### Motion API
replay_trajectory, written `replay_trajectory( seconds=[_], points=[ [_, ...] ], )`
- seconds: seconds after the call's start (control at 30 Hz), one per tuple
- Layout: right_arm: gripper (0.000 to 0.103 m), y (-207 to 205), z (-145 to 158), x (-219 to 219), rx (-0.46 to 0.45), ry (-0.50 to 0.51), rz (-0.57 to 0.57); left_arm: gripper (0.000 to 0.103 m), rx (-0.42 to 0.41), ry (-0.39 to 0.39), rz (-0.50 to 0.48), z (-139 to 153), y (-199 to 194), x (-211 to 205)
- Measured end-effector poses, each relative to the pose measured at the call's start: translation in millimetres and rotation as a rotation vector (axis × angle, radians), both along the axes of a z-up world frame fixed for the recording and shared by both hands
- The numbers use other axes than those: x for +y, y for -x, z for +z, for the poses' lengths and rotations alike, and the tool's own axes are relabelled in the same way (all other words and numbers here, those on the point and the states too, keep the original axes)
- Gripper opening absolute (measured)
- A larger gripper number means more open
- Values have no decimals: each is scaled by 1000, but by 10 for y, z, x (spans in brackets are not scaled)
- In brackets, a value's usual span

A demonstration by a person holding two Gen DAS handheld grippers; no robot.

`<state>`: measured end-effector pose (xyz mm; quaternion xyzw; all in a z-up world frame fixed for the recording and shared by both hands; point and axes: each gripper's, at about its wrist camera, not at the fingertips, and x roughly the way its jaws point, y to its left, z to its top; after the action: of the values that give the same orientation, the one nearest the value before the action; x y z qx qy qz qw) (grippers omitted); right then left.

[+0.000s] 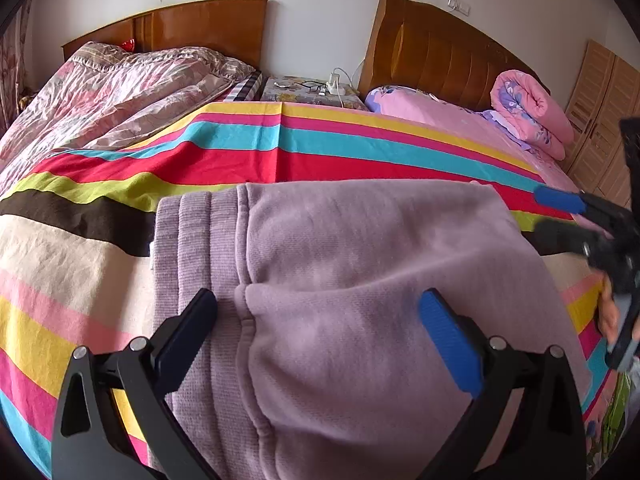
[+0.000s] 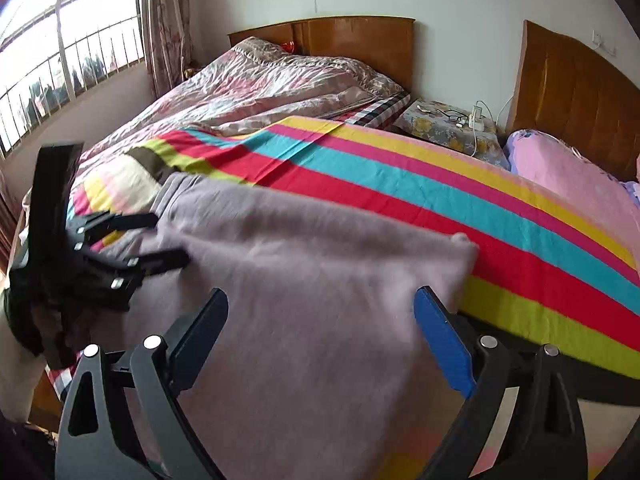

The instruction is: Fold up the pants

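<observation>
Lilac fleece pants [image 1: 352,280] lie folded on the striped sheet [image 1: 240,152], ribbed waistband [image 1: 188,232] at the left. My left gripper [image 1: 318,308] is open and empty, hovering over the waistband end; it also shows in the right wrist view [image 2: 164,240] at the pants' left edge. My right gripper [image 2: 320,308] is open and empty above the right part of the pants [image 2: 320,264], near their right edge. It shows in the left wrist view [image 1: 556,212] at the far right, beside the pants.
The striped sheet [image 2: 440,192] covers the bed. A floral quilt [image 1: 112,88] lies at the back left, a pink pillow [image 1: 420,108] and rolled pink blanket [image 1: 532,108] at the back right. A nightstand [image 1: 312,90] with glasses and chargers stands between the headboards.
</observation>
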<state>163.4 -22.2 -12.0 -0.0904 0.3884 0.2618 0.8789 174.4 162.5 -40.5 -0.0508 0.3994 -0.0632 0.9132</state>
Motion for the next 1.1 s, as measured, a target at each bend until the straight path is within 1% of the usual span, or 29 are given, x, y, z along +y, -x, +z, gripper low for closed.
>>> replay_trajectory(
  seconds=[0.07, 0.17, 0.2, 0.23, 0.27, 0.3, 0.37, 0.43, 0.53, 0.6, 0.67, 0.73, 0.8, 0.83, 0.9, 0.93, 1.0, 1.1],
  points=[
    [92, 251, -91, 26, -24, 33, -9, 101, -3, -2, 0, -1, 2, 8],
    [93, 432, -330, 56, -1, 85, -43, 101, -8, -8, 2, 0, 11, -4],
    [93, 459, -384, 12, -1, 66, -60, 101, -11, -11, 4, -1, 14, -8],
    [93, 479, -405, -38, 2, 28, -80, 101, -14, -13, 6, -5, 16, -8],
    [93, 489, -410, -68, 12, 12, -94, 101, -17, -16, 7, -6, 22, -13],
    [93, 506, -401, -78, 12, 15, -103, 101, -20, -20, 9, -6, 24, -18],
    [93, 623, -357, -65, 2, 57, -97, 101, -31, -28, 18, 2, 58, -36],
    [93, 762, -295, -88, -22, 85, -97, 102, -58, -56, 67, 43, 151, -39],
    [93, 1049, -192, -256, -40, 48, -117, 102, -67, -103, 205, 144, 398, -13],
    [93, 1278, -100, -378, -84, 15, -146, 102, -75, -134, 290, 281, 624, -19],
    [93, 1527, -4, -526, -142, -23, -177, 102, -110, -151, 340, 472, 883, -53],
    [93, 1744, 70, -637, -193, -43, -212, 102, -185, -164, 367, 690, 1176, -136],
    [93, 1911, 118, -711, -236, -34, -242, 102, -260, -181, 377, 856, 1467, -246],
    [93, 1996, 149, -747, -257, -23, -255, 102, -283, -199, 376, 905, 1595, -316],
    [94, 2134, 203, -802, -287, -28, -275, 102, -350, -256, 382, 988, 1844, -478],
    [97, 2199, 233, -843, -296, -46, -289, 102, -359, -265, 373, 1007, 1932, -542],
    [98, 2298, 247, -897, -296, -89, -301, 102, -354, -236, 329, 1020, 2102, -647],
    [98, 2367, 232, -912, -295, -114, -308, 102, -337, -235, 289, 987, 2296, -802]
  ],
)
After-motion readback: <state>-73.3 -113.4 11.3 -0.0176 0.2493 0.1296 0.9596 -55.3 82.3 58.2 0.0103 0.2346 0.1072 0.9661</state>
